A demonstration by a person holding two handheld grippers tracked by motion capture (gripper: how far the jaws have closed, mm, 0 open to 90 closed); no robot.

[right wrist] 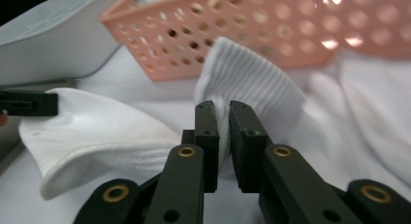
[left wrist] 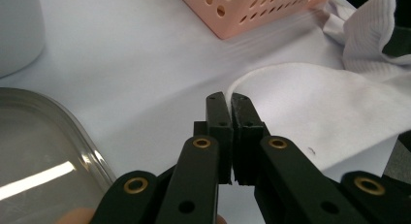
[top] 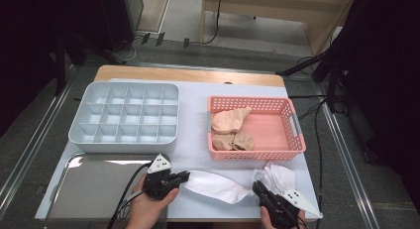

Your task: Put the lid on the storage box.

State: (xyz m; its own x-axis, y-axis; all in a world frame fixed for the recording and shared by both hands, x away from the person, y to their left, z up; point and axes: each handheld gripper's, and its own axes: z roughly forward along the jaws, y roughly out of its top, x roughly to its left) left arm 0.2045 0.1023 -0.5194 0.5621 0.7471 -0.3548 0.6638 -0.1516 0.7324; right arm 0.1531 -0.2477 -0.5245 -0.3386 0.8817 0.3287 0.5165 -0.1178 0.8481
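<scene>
Slip risk at both pinches on white sock.
Left tongs nip only its edge; right tongs pinch a ribbed fold; uneven pull may free either.

Grey floor surrounds the table; a wooden bench stands behind.

The sock is plain white, with a fine ribbed knit showing in the right gripper view. The basket is salmon pink, its walls patterned with rows of round holes, and the bundled things inside it are a pale beige-peach. The compartment box is light grey-white. The tray is shiny silver metal. The counter is covered in white, with a light wood edge at the far side. Both grippers, left gripper and right gripper, are black with brass-coloured rivets.
</scene>
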